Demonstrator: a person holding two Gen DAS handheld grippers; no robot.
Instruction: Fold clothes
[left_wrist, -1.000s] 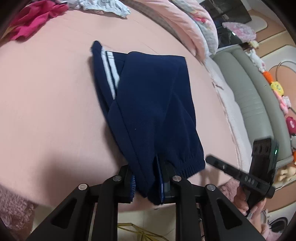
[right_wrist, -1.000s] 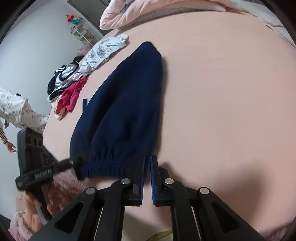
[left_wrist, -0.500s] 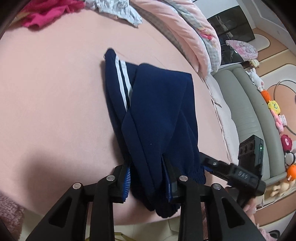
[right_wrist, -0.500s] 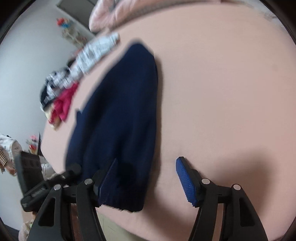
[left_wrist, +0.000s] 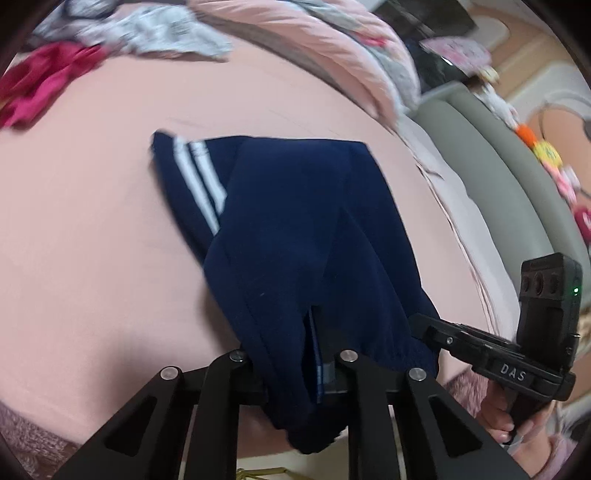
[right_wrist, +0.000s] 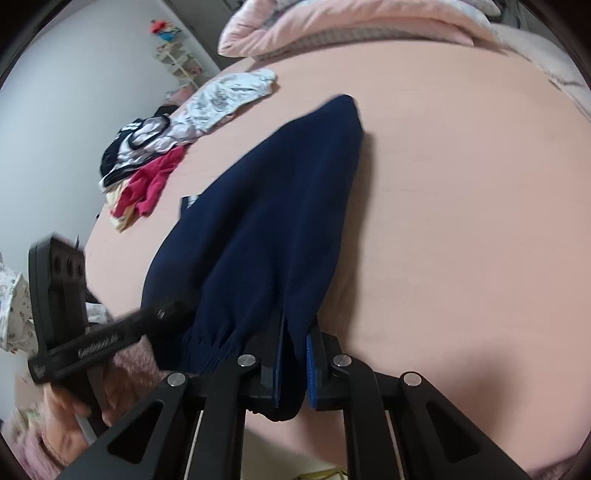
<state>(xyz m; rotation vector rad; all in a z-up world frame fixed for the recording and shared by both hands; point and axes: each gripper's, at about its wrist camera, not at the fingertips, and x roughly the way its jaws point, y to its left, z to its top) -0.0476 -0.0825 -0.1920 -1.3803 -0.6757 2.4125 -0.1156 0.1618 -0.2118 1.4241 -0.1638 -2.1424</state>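
Navy trousers (left_wrist: 295, 229) (folded) on bed (left_wrist: 92, 240)

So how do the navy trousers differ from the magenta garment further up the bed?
The navy trousers lie folded and flat, with white side stripes; the magenta garment is plain and crumpled in a heap. The left gripper and right gripper are closing on the trousers; the magenta garment lies untouched. Both rest on the pink sheet.

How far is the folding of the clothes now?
Done: the navy trousers already lie folded over once on the bed. In hand: left gripper and right gripper are closing on their near hem. Left: the next fold, then the heap of clothes.
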